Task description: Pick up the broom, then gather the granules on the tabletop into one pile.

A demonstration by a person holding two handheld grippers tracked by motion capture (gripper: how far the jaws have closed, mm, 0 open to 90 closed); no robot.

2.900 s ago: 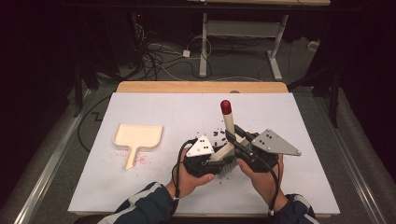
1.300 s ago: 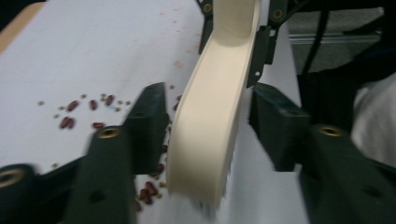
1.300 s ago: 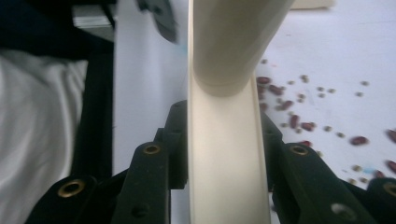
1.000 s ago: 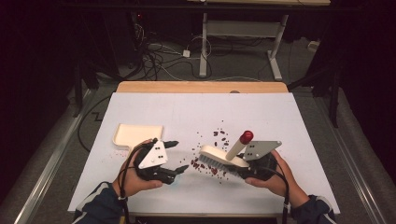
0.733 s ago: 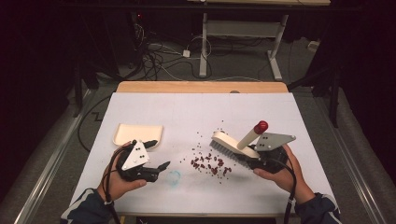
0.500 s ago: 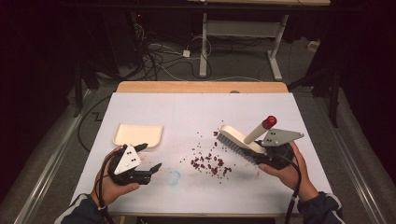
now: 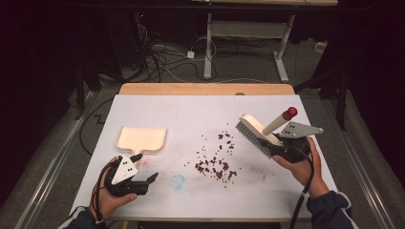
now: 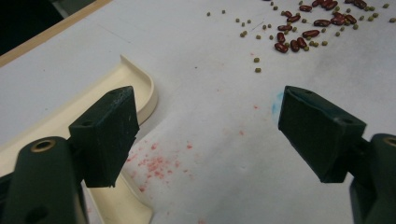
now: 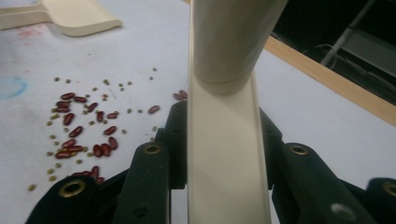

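The right gripper [image 7: 279, 149] is clamped on the cream hand brush [image 7: 258, 134], held right of the scattered red beans [image 7: 215, 164]. The left gripper [image 7: 143, 168], jaws apart and empty, sits just by the cream dustpan [image 7: 141, 139] handle.

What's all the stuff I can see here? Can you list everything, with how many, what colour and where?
Brush: one, cream with a red-tipped handle, held above the right side of the table.
Dustpan: one, cream, lying flat on the left side of the table.
Beans: many, dark red mixed with small greenish ones, scattered at the table's middle.
Table: one, white top with a wooden far edge and faint pink and blue stains.
Cables: several, dark and white, on the floor behind the table.
Desk frame: one, light grey legs, behind the table.
Left gripper: one, black, jaws open, near the dustpan's handle.
Right gripper: one, black, closed on the brush.
Hands: two, in dark blue sleeves, at the near edge.
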